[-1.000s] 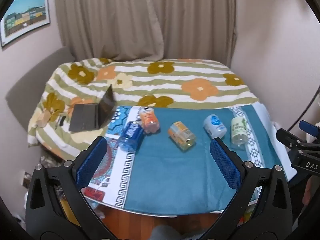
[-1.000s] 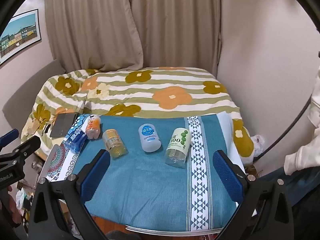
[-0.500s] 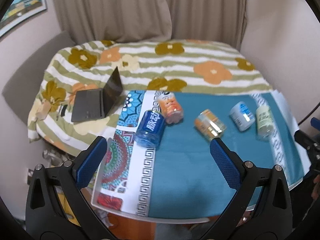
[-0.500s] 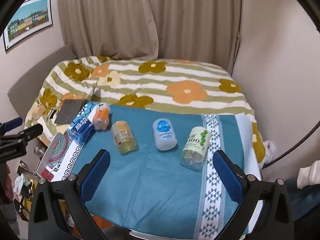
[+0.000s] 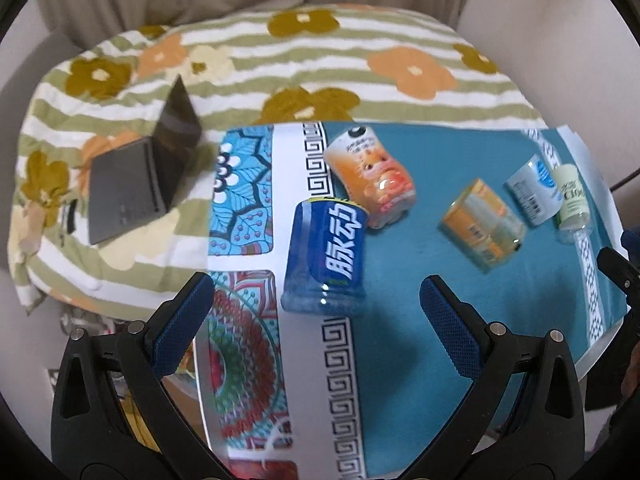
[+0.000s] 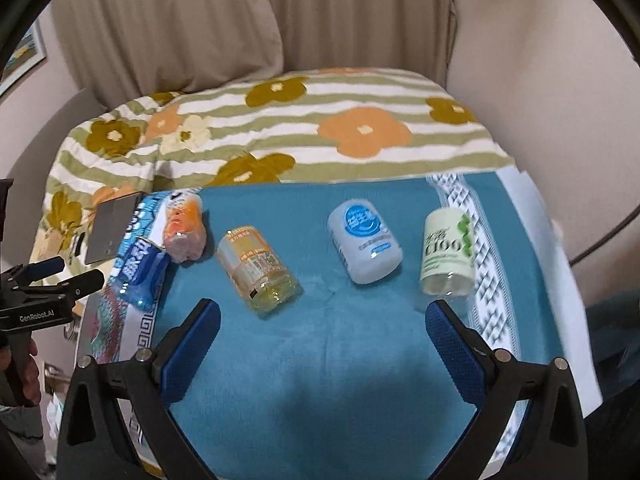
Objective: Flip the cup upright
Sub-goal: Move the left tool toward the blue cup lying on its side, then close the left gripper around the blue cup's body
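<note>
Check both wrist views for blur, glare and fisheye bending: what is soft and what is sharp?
Left wrist view: the blue cup and orange cup are motion-smeared, with small glints, while the left gripper is crisp. Right wrist view: steadier, labels nearly readable on the green cup; the bedspread bows with distortion.

Ahead of my left gripper (image 5: 314, 316): blue cup (image 5: 326, 256) lies on its side just beyond the spread fingers, nothing between.
Past it: orange cup (image 5: 370, 178) touches its far end.
To its right: bare teal cloth (image 5: 400, 300), then the yellow cup (image 5: 482, 226).
To its left: laptop (image 5: 140, 176), well apart.
Ahead of my right gripper (image 6: 322, 334): open cloth; yellow cup (image 6: 258, 270), white-blue cup (image 6: 364, 242), green cup (image 6: 448, 252) lie apart, with gaps between them.
</note>
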A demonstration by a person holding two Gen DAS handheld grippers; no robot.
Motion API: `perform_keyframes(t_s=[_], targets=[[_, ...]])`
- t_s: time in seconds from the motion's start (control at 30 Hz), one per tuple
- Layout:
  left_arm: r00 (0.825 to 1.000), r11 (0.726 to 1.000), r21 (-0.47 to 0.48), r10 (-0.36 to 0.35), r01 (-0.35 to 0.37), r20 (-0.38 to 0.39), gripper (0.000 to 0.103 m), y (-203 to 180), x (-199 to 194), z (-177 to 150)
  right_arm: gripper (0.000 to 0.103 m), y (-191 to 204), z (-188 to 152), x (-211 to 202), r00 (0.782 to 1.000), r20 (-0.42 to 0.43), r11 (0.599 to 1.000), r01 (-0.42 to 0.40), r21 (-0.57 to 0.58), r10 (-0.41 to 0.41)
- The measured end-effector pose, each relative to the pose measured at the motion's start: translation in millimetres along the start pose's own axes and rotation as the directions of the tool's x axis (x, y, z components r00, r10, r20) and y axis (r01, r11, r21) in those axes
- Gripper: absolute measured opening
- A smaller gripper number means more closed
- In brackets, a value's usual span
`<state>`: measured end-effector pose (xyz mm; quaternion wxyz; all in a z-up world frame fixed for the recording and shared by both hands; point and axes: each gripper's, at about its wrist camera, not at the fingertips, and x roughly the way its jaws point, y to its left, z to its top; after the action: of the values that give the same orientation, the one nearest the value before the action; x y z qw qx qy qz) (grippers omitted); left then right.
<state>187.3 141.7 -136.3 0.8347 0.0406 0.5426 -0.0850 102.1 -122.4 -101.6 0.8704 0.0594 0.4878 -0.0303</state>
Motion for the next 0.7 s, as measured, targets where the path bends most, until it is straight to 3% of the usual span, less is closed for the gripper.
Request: perform_keyframes(t_s=[0.27, 0.47, 0.57, 0.6, 0.63, 0.7], targets=[[0.991, 0.995, 0.049, -0.08, 0.086, -0.106, 0.103, 5.5, 53.4, 5.9, 0.102, 14.0, -6.8, 34.3, 0.995, -0.082, 0.996, 0.058, 0.072, -0.052], [0.984, 0.99, 0.07, -0.115, 0.125, -0.138, 0.103, 0.5, 70.8, 6.9, 0.102, 16.5, -15.4, 44.5, 0.99, -0.121, 0.99, 0.089, 0.113, -0.075], [0.982, 0.989, 0.07, -0.117, 0.129, -0.149, 0.092, 0.5, 77.6, 10.0, 0.102, 16.4, -17.3, 47.7, 0.989, -0.129, 0.988, 0.094, 0.123, -0.078], [0.98, 0.989, 0.066, -0.12, 0.132, -0.158, 0.085, 0.9, 81.0, 10.8, 0.102, 16.5, -18.0, 48.3, 0.988, -0.13, 0.988, 0.097, 0.123, -0.081], [0.978, 0.989, 0.061, -0.122, 0.133, -0.167, 0.071, 1.3, 84.0, 10.7, 0.102, 16.3, -18.7, 48.4, 0.988, -0.131, 0.987, 0.103, 0.123, -0.086], [0.973, 0.988, 0.047, -0.139, 0.15, -0.185, 0.065, 2.8, 87.9, 9.7, 0.102, 15.7, -19.2, 48.7, 0.988, -0.131, 0.987, 0.103, 0.124, -0.087]])
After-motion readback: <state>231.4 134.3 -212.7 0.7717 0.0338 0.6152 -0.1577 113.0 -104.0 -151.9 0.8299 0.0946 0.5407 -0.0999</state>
